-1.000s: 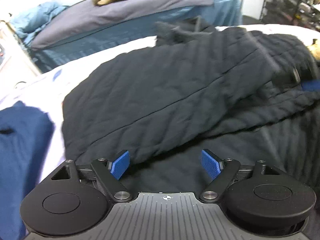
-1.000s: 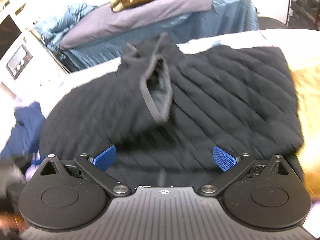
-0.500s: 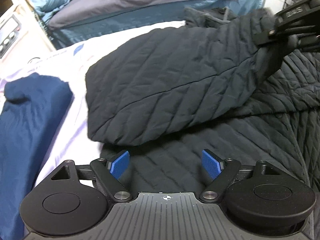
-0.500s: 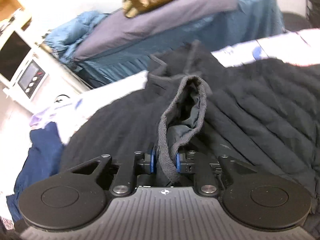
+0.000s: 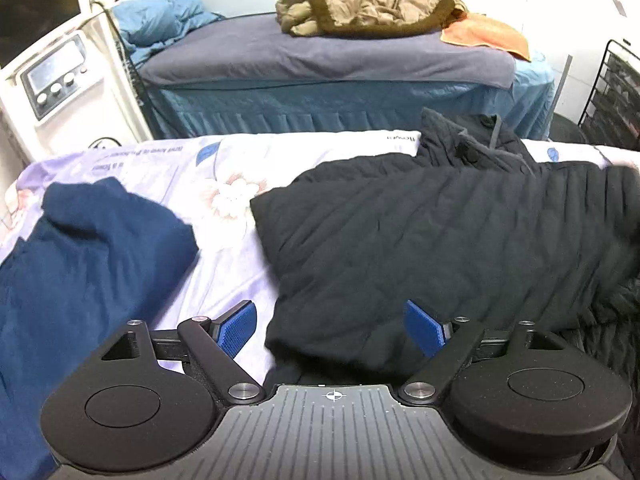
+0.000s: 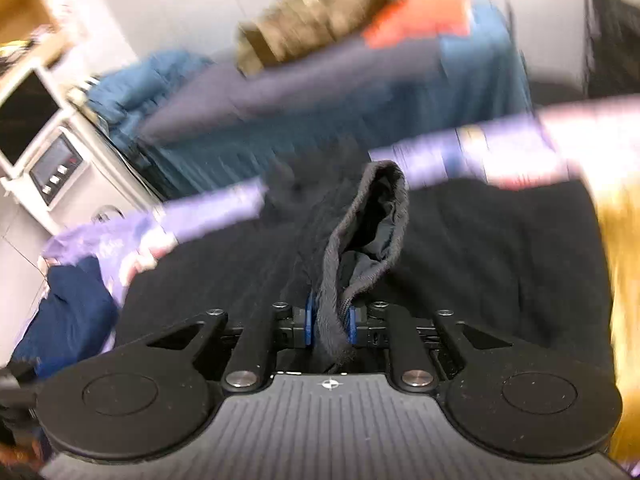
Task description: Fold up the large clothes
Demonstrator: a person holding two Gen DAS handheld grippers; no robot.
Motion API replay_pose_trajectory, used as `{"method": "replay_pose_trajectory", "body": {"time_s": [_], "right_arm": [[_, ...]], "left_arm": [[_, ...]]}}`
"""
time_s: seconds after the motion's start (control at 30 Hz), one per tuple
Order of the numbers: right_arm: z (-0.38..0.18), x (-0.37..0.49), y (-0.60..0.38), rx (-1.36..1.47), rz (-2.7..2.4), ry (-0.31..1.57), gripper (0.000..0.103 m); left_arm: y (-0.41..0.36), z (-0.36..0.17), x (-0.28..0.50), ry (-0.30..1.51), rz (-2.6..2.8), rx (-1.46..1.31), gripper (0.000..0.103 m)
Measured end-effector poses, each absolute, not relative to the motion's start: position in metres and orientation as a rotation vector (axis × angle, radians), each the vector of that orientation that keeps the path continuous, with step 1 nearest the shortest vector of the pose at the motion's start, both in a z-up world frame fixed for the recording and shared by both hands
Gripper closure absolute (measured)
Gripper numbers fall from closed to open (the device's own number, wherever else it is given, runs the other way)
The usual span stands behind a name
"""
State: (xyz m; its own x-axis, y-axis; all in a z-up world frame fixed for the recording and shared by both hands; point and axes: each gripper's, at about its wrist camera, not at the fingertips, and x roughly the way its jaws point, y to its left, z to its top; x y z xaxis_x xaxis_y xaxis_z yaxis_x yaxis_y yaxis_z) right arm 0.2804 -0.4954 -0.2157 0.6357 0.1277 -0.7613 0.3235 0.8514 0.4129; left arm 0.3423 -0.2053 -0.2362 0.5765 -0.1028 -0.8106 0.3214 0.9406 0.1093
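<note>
Two grippers frame this moment, each seen from its own wrist camera. Nearest in the left wrist view, the left gripper (image 5: 331,327) has its blue pads (image 5: 238,328) spread wide with nothing pressed between them; the near edge of the black quilted jacket (image 5: 440,240) lies in the gap below them, and the left pad hangs over the pale floral sheet (image 5: 224,264). In the right wrist view, which is heavily blurred, the right gripper (image 6: 330,322) has its jaws drawn narrow and pinched on the grey knitted cuff (image 6: 376,232) of the jacket's sleeve; the jaws have just been closing onto it and then easing out a little, with the cuff between them throughout. The cuff stands up out of the pads, its opening gaping toward the camera, with the dark lining showing inside. Beyond both grippers the jacket is spread across the sheet, one panel folded over the body, its collar (image 5: 472,144) bunched at the far edge. To the jacket's left on the same sheet, apart from it, lies a navy blue garment (image 5: 88,256). A yellow patch at the right edge of the right wrist view is too smeared to identify. Further back stands a second bed with a grey cover (image 5: 320,56) and a blue skirt, carrying an olive-brown jacket (image 5: 368,0), an orange cloth (image 5: 486,34) beside it and a light blue bundle (image 5: 160,24) at its left end. A white machine with knobs (image 5: 52,80) stands at far left.
</note>
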Motion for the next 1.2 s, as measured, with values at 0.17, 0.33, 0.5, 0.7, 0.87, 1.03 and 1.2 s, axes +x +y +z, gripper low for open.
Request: {"method": "replay_pose_trajectory", "body": {"time_s": [0.17,0.33,0.5,0.7,0.87,1.03,1.2], "right_arm": [[-0.253,0.264,-0.492,0.549,-0.265,0.996,0.03],[-0.246,0.248,-0.489,0.578,-0.3,0.993,0.018],[-0.218,0.242,-0.479,0.464,-0.309,0.953,0.007],[-0.189,0.257,-0.438,0.229,-0.188,0.88,0.0],[-0.202,0.293,-0.416,0.115,-0.133,0.936,0.0],[-0.239,0.32,-0.421,0.091,-0.167,1.063,0.0],[-0.277,0.338,-0.437,0.132,-0.18,1.185,0.0]], "left_arm": [[-0.227,-0.254,0.361,0.964,-0.253,0.371,0.0],[-0.232,-0.284,0.377,1.056,-0.239,0.452,0.0],[-0.231,-0.279,0.376,1.034,-0.256,0.46,0.0],[-0.247,-0.246,0.366,0.919,-0.314,0.407,0.0],[-0.269,-0.26,0.379,0.972,-0.308,0.437,0.0],[-0.28,-0.288,0.392,1.056,-0.303,0.485,0.0],[-0.284,-0.313,0.403,1.105,-0.293,0.512,0.0]]}}
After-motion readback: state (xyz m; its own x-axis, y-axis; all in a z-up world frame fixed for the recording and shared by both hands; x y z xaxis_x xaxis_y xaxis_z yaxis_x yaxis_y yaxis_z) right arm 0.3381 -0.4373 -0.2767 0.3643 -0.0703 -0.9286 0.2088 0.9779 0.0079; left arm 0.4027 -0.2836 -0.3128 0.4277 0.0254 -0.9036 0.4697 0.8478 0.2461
